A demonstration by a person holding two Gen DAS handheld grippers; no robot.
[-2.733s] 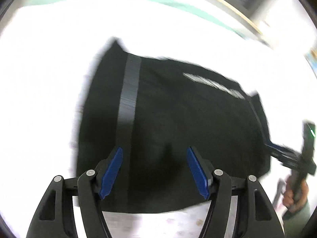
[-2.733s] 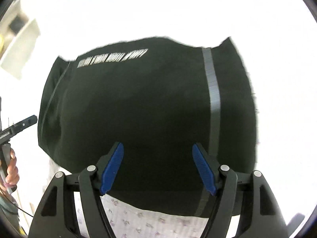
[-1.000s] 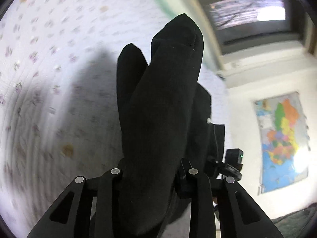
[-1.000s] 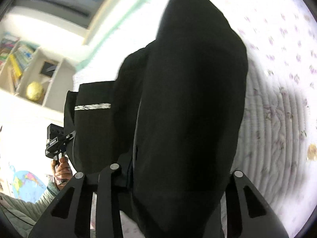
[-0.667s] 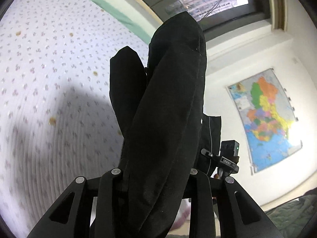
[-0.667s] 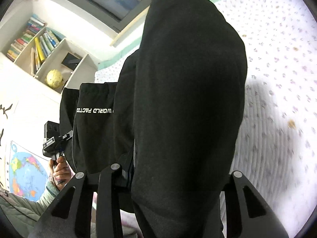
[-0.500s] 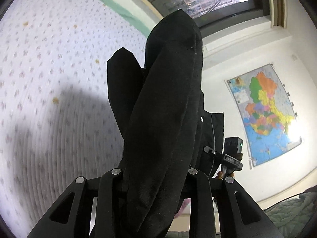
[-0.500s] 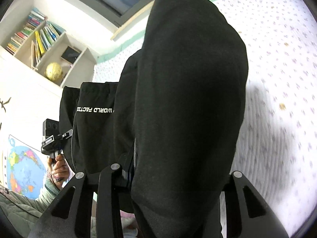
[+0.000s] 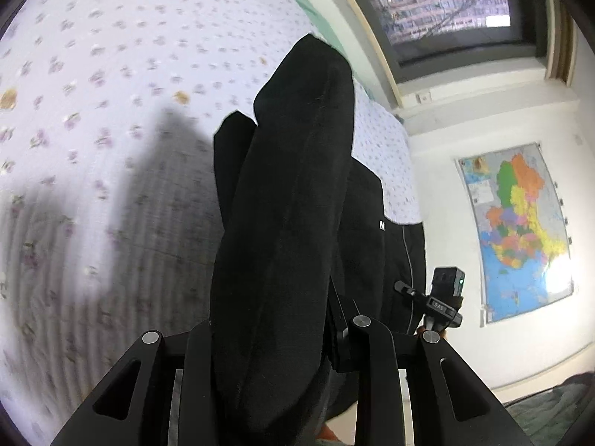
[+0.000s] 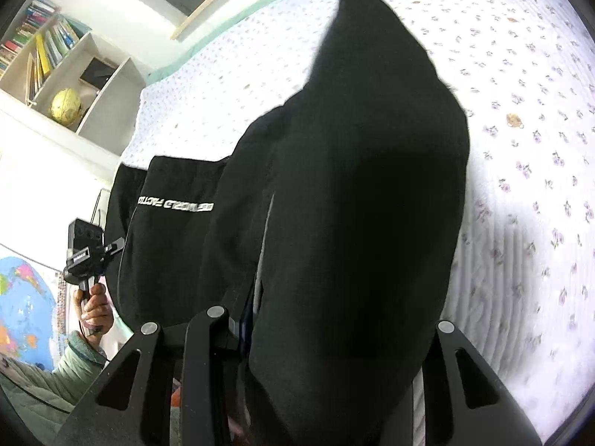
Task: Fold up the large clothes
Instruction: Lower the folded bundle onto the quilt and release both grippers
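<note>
Quilted white bedding [image 9: 93,204] printed with small purple flowers covers the bed in both views, its stitched ribs running in soft parallel ridges, and a dark shadow falls across it under the raised cloth. On the left of the right wrist view, white shelves [image 10: 74,74] hold upright books and a yellowish globe [image 10: 67,106], with a colourful wall map [image 10: 22,297] below them; a hand [image 10: 95,308] in a pale green padded sleeve grips the handle of the left claw [image 10: 111,247], seen small at the garment's far corner. A black garment [image 10: 357,223] of thick, matte, fleecy fabric hangs lifted above the bed between the two claws, bunched into heavy rounded folds, with a line of white block lettering [image 10: 174,202] across a flatter panel and a thin grey stripe beside the nearest fold. The right claw [image 10: 327,334] is clamped on a fat roll of this cloth that fills the whole gap and hides the pads. In the left wrist view, the left claw [image 9: 275,327] is likewise closed narrowly on a tall, tapering bundle of the black garment [image 9: 282,204]. Further right the right claw [image 9: 438,297] shows as a small black block with a green light, and beyond it a dark window [image 9: 446,11] and the wall map [image 9: 520,234].
</note>
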